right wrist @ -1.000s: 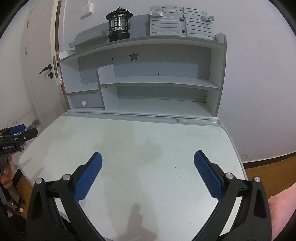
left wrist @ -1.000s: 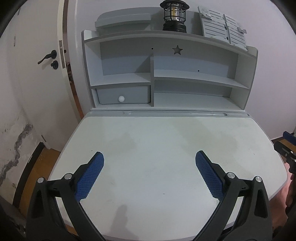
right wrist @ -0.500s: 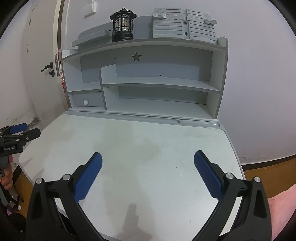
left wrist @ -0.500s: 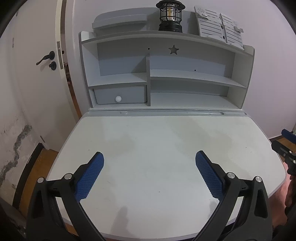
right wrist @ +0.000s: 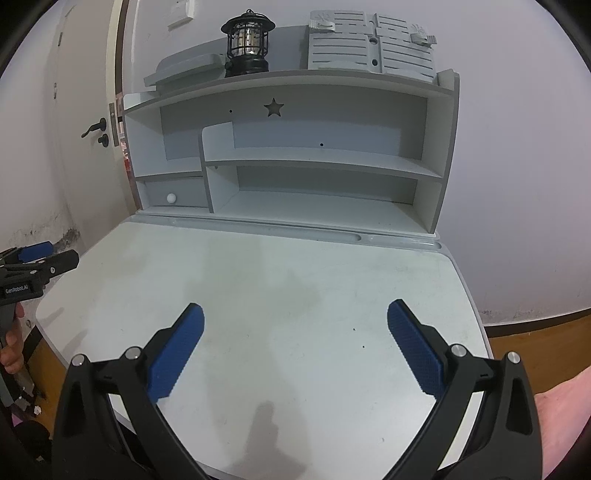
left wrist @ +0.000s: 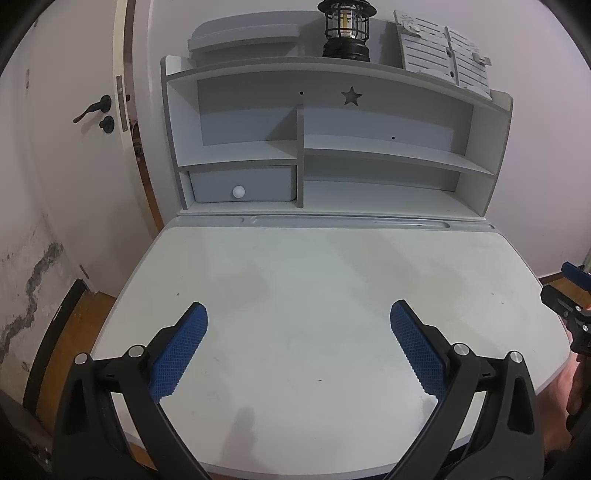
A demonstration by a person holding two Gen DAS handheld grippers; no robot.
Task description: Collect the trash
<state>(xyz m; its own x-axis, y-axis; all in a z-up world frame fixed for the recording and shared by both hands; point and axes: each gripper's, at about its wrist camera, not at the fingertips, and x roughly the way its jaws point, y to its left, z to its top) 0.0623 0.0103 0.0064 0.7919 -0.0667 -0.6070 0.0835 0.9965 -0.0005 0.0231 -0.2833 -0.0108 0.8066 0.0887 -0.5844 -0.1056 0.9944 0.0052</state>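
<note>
a door (left wrist: 66, 155) with a dark handle (left wrist: 92, 109) stands at the far left, beside a stained wall (left wrist: 29, 280). next comes the grey desk (left wrist: 314, 280), its white top scuffed and marked. the left gripper (left wrist: 298, 341) hovers over the near edge of the desk, its blue pads (left wrist: 179, 349) spread wide with nothing between them. at the back of the desk sits a hutch (left wrist: 332, 147) with a small drawer (left wrist: 242, 184) low on its left side and a star cutout (left wrist: 351, 96) up top. a black lantern (left wrist: 345, 29) stands on the hutch roof, and a slatted grey panel (left wrist: 443, 55) leans just right of it. the right gripper (right wrist: 295, 339) hangs over the desk's right half, its fingers (right wrist: 415, 349) also wide apart and holding nothing. i can see no trash in either view.
</note>
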